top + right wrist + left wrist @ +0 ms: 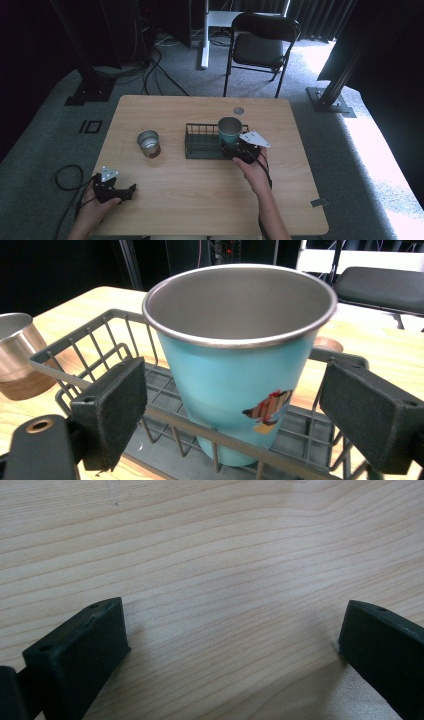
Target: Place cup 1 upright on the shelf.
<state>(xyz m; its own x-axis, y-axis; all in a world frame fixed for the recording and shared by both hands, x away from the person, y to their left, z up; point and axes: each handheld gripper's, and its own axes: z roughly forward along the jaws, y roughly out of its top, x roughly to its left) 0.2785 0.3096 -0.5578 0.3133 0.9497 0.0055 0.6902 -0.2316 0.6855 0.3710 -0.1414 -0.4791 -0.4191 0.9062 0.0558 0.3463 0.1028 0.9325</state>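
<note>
No legible text (sticker pictorial)

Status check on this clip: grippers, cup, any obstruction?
Right gripper open, jaws either side of the teal cup, not touching. Cup upright in the wire rack. Left gripper open, over bare table. Rack's near rail crosses the cup's base.

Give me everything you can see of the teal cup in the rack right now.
The teal cup is a tapered tumbler, wider at the mouth, teal outside with a bare metal-looking rim and a dull grey, empty inside. A small sticker in red, brown and yellow sits low on its wall. It stands upright inside the dark wire rack, at the rack's right end in the high view. The right gripper is open with one jaw on either side of the cup, and a gap shows on both sides, so neither touches it.
</note>
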